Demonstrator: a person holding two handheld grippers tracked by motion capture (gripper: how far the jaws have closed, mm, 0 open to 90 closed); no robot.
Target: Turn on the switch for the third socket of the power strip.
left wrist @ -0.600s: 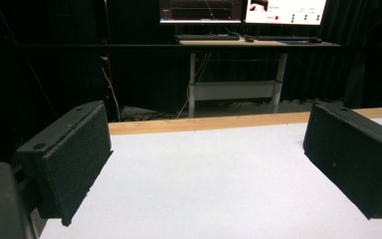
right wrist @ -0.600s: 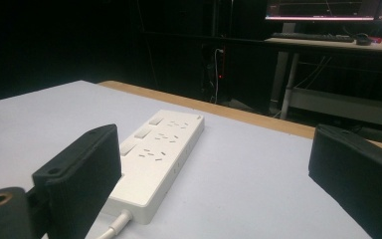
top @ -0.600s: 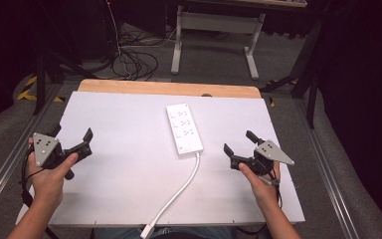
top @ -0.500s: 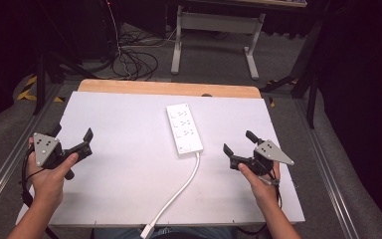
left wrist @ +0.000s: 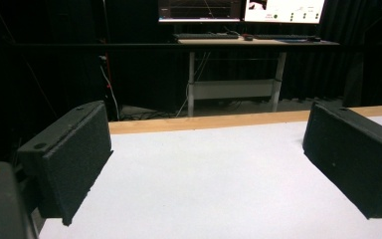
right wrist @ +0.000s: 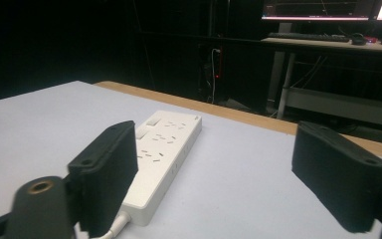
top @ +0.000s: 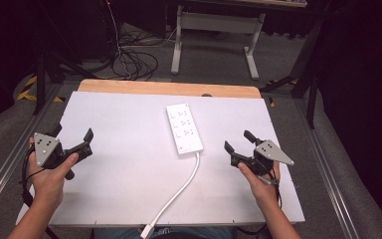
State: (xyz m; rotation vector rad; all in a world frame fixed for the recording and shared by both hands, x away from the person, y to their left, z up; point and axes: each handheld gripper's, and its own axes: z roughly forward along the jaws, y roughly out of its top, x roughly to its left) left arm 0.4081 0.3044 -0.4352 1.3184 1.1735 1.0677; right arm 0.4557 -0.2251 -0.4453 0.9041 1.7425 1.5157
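- The left gripper is near the left edge of the table. A hand holds it. Its two black jaws stand wide apart, and between them is only bare table. In the left gripper view the pads are flat rectangular blocks with a rough, foam-like surface.
- The table has a smooth, matte white top, and a strip of light wood runs along its far edge.
- The power strip lies flat in the middle of the table, between the two grippers and apart from both. It is a long white plastic box with rounded corners and rows of small socket holes on top.
- Its round white cable leaves the near end and bends toward the near edge of the table.
- The right gripper is near the right edge, in the other hand. Its jaws are also wide, with nothing gripped. A grey triangular plate sits on top of it.
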